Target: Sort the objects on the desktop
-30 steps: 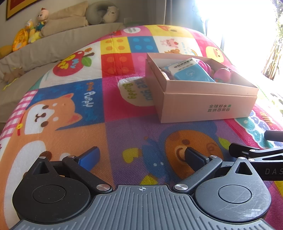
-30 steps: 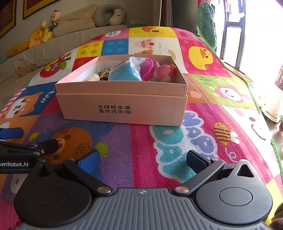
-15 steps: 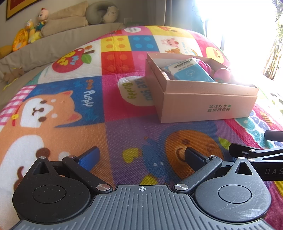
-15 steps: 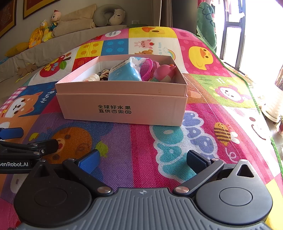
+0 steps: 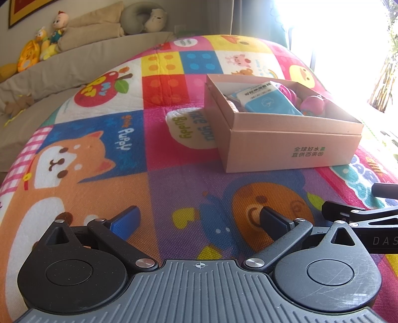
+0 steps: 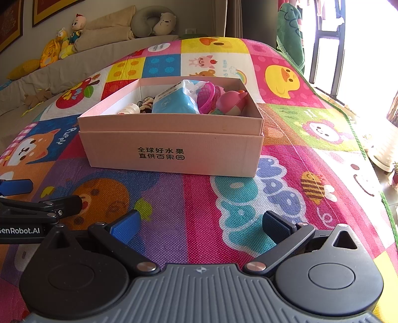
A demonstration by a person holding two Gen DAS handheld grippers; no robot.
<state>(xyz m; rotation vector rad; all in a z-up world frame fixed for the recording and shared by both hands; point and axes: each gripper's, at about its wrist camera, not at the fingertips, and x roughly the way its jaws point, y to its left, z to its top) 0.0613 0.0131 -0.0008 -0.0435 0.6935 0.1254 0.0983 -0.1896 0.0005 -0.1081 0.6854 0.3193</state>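
Note:
A pink cardboard box (image 6: 174, 151) stands on the colourful play mat, also in the left wrist view (image 5: 286, 149). It holds a blue tissue pack (image 6: 174, 104) (image 5: 268, 99), a pink basket (image 6: 207, 97), a pink toy (image 6: 231, 103) (image 5: 312, 104) and a small white bottle (image 6: 130, 109). My left gripper (image 5: 199, 221) is open and empty, low over the mat, short of the box. My right gripper (image 6: 201, 223) is open and empty, in front of the box. Each gripper shows at the edge of the other's view.
The play mat (image 5: 99, 154) covers the surface. A beige sofa (image 5: 74, 64) with plush toys (image 5: 49, 42) and a neck pillow (image 6: 154, 23) runs along the back. A bright window (image 6: 360, 49) and the mat's edge (image 6: 360, 149) are on the right.
The left wrist view has shifted very slightly; the right gripper and the box have not moved. Both grippers stay open.

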